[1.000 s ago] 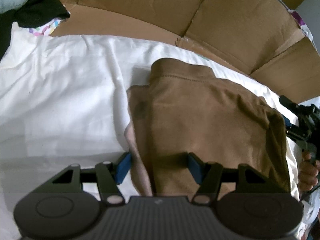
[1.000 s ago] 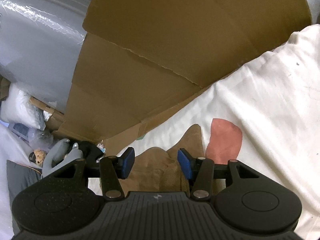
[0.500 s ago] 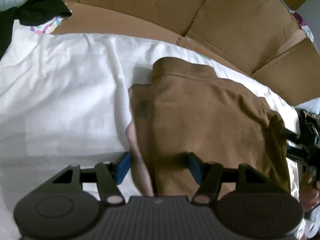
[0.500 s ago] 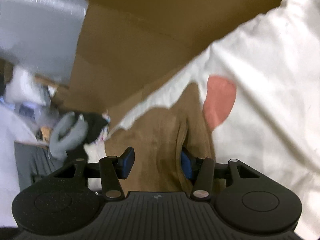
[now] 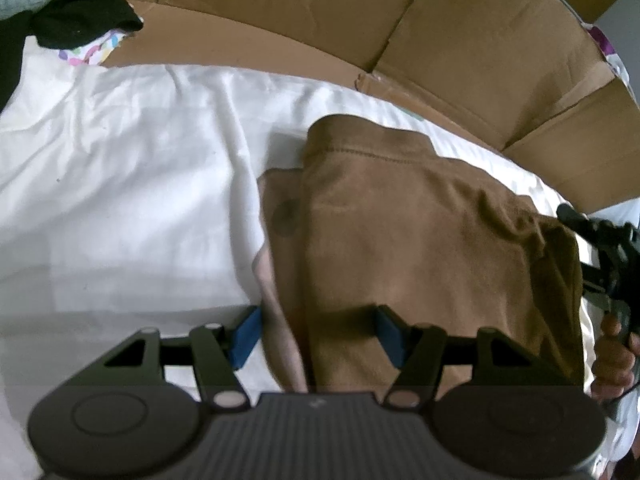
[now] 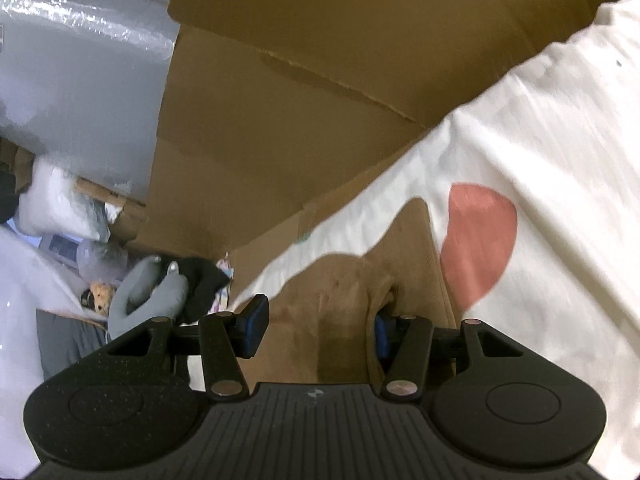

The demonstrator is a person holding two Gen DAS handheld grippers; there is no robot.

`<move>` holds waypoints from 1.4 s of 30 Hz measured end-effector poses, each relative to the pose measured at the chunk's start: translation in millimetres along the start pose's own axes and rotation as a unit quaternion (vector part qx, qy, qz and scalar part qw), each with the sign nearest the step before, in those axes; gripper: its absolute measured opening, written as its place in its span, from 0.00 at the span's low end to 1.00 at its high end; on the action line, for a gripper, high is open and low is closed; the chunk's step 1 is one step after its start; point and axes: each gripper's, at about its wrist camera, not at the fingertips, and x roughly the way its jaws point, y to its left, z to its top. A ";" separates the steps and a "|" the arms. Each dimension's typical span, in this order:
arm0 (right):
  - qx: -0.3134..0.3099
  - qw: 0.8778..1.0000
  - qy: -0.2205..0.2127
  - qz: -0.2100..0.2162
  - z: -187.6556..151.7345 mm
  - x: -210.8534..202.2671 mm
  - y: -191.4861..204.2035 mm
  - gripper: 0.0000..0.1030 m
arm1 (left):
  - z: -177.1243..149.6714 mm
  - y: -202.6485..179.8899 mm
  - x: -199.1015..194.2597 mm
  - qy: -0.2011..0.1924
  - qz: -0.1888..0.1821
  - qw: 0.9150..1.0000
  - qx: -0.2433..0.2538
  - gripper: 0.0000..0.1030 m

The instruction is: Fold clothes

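Brown garment [image 5: 420, 240], white sheet [image 5: 120, 180], no legible writing

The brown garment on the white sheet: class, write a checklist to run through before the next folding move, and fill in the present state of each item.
1. Brown garment lies on the white sheet, already partly folded: ok.
2. Left claw straddles the garment's near edge, jaws open: ok.
3. Left claw pads pressing the cloth: not ok, they stand apart from it.
4. Right claw has brown cloth between its jaws: ok.
5. Right claw gripping that cloth firmly: cannot tell, a fold hides one pad.
6. Garment clear of the cardboard behind: ok.
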 end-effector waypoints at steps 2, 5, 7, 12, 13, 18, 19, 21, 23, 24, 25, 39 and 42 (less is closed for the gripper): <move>-0.006 1.000 -0.008 0.003 1.7 -2.9 4.6 0.53 | 0.2 -0.1 -0.2 -0.001 0.000 1.000 -0.001 0.64; -0.013 1.000 -0.020 0.010 2.6 -7.8 10.8 0.53 | 0.1 -0.7 -0.4 -0.001 0.000 1.000 -0.002 0.64; -0.016 0.999 -0.028 0.015 2.6 -10.4 14.1 0.53 | -0.5 -1.1 -0.9 -0.002 0.000 1.000 -0.002 0.64; -0.021 0.999 -0.038 0.015 4.2 -11.5 19.1 0.53 | -2.6 -1.6 -2.8 -0.001 0.000 1.000 0.000 0.64; -0.021 0.999 -0.040 0.016 4.7 -11.5 19.6 0.53 | -2.7 -1.6 -3.0 -0.001 0.001 1.000 0.000 0.64; -0.026 0.998 -0.050 0.017 9.0 -10.1 23.4 0.53 | -1.9 -2.0 -3.0 -0.001 0.002 1.000 0.001 0.64; -0.029 0.998 -0.048 0.015 9.7 -8.2 24.4 0.53 | -1.7 -2.3 -2.6 -0.001 0.002 1.000 0.001 0.64; -0.036 0.999 -0.040 0.002 10.3 -2.7 24.1 0.53 | -1.2 -2.8 -1.9 -0.001 0.002 1.000 0.001 0.64; -0.040 0.999 -0.032 -0.018 10.6 3.5 21.8 0.53 | -0.4 -2.9 -1.5 -0.001 0.002 1.000 0.002 0.64; -0.039 0.998 -0.030 -0.027 10.5 5.8 19.5 0.53 | 0.0 -2.8 -1.3 -0.001 0.002 1.000 0.002 0.64; -0.035 0.998 -0.032 -0.032 10.9 7.4 16.7 0.53 | 0.4 -2.5 -1.0 -0.001 0.002 1.000 0.002 0.64; -0.023 0.997 -0.040 -0.058 33.9 9.1 8.4 0.02 | 0.0 -1.6 -0.5 -0.005 0.001 1.000 0.000 0.64; -0.036 0.995 -0.050 -0.076 29.3 2.2 4.5 0.01 | 0.6 -2.2 -0.8 -0.007 0.001 1.000 0.000 0.64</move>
